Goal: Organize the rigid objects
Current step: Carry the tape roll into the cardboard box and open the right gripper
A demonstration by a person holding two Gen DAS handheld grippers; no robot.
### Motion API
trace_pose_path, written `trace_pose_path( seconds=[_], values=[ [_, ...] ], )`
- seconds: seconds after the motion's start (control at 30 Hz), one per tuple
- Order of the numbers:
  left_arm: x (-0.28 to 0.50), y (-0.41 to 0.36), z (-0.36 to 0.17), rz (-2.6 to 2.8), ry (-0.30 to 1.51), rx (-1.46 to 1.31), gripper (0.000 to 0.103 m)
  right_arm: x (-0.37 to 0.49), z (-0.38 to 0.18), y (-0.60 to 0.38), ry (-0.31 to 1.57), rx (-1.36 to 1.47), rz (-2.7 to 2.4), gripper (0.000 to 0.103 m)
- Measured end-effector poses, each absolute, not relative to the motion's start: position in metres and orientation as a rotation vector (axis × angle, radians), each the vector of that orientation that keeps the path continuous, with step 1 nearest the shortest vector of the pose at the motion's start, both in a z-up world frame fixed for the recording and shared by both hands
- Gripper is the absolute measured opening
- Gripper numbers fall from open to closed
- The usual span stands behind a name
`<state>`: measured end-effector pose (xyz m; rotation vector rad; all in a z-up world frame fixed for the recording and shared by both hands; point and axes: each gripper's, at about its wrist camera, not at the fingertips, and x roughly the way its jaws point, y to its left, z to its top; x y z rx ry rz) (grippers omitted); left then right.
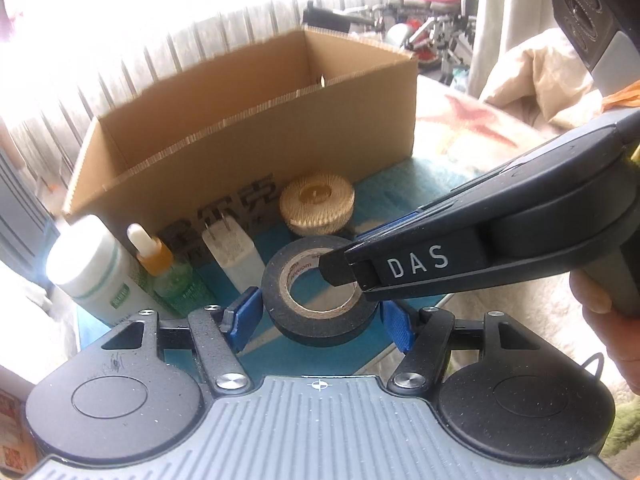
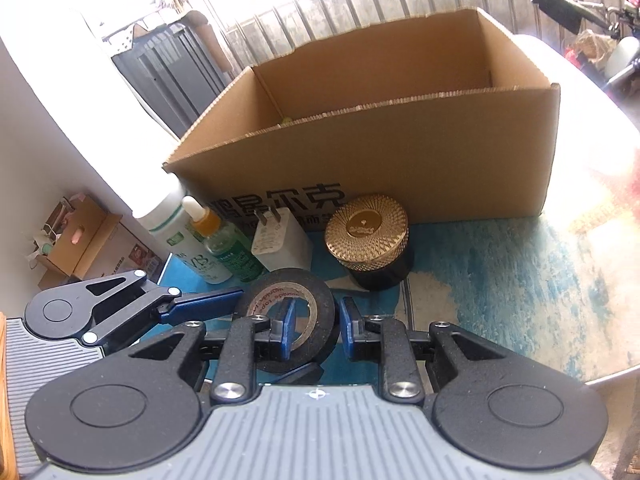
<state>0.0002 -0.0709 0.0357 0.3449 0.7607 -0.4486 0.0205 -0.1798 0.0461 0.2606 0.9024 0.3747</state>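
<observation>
A roll of black tape (image 1: 320, 320) (image 2: 320, 304) lies flat on the blue mat, in front of an open cardboard box (image 1: 248, 148) (image 2: 400, 152). My left gripper (image 1: 320, 320) is open, with a blue pad on each side of the roll. My right gripper (image 2: 316, 330) reaches in from the right (image 1: 340, 272); one finger is inside the roll's hole and the other outside its wall, close on the wall. A gold-lidded black jar (image 1: 317, 205) (image 2: 370, 236), a white plug adapter (image 1: 234, 256) (image 2: 280, 242), a green dropper bottle (image 1: 164, 272) (image 2: 224, 246) and a white bottle (image 1: 92, 264) (image 2: 176, 228) stand by the box.
The blue mat (image 2: 500, 280) covers a round table whose edge (image 2: 600, 376) curves at the right. A beige cloth (image 1: 540, 76) lies to the right. A small cardboard box (image 2: 76, 240) sits on the floor at the left.
</observation>
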Motion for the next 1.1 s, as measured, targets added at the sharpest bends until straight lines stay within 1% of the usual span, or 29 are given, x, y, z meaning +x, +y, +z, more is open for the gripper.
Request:
trace_pose_path(
  seconds=[0.13,0.23,0.27,0.37,0.5,0.63,0.73,0.83,0.93,1.1],
  values=[
    [-0.002,-0.081,0.053,-0.447,0.688,0.353,0.065,0.013,0.063,-0.18,0.847,0.26,0.371,0.026],
    [0.005,-0.088,0.066,-0.445,0.626,0.361,0.065,0.01,0.079,-0.181,0.793,0.255,0.373,0.026],
    [0.018,-0.096,0.062,-0.441,0.6,0.367,0.065,0.01,0.085,-0.18,0.771,0.249,0.374,0.026],
    [0.025,-0.101,0.082,-0.426,0.546,0.371,0.065,0.013,0.107,-0.181,0.7,0.223,0.376,0.026],
    [0.042,-0.106,0.105,-0.404,0.502,0.377,0.065,0.029,0.134,-0.182,0.629,0.178,0.391,0.026],
    [0.072,-0.113,0.119,-0.378,0.492,0.391,0.065,0.063,0.153,-0.185,0.616,0.142,0.423,0.026],
    [0.102,-0.112,0.126,-0.365,0.526,0.393,0.065,0.103,0.159,-0.186,0.661,0.127,0.456,0.026],
    [0.142,-0.11,0.125,-0.349,0.619,0.371,0.065,0.149,0.157,-0.181,0.746,0.131,0.493,0.026],
    [0.184,-0.104,0.115,-0.328,0.75,0.345,0.065,0.199,0.14,-0.175,0.87,0.158,0.525,0.026],
    [0.255,-0.094,0.085,-0.296,0.989,0.271,0.065,0.274,0.095,-0.16,1.088,0.202,0.546,0.026]
  ],
)
